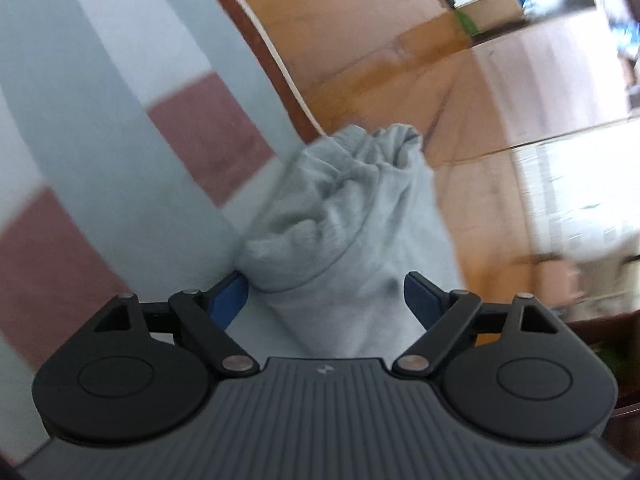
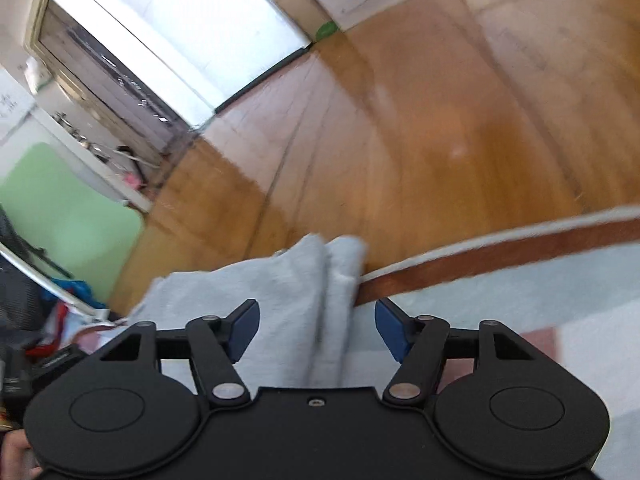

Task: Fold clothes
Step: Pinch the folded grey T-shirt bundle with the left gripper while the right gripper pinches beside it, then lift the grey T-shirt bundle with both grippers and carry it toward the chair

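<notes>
Left wrist view: left gripper (image 1: 326, 300) jaws wide apart, blue pads flanking bunched grey garment (image 1: 352, 216), no grip evident. Garment lies at edge of checked blanket (image 1: 120, 128), beside wooden floor (image 1: 380, 60).

Right wrist view: right gripper (image 2: 317, 330) jaws wide; the garment's folded edge runs between them, overhanging the blanket border. Frames motion-blurred.

Grey garment (image 1: 352, 216) (blurred, perhaps bunched) between open left claw (image 1: 326, 300)
</notes>
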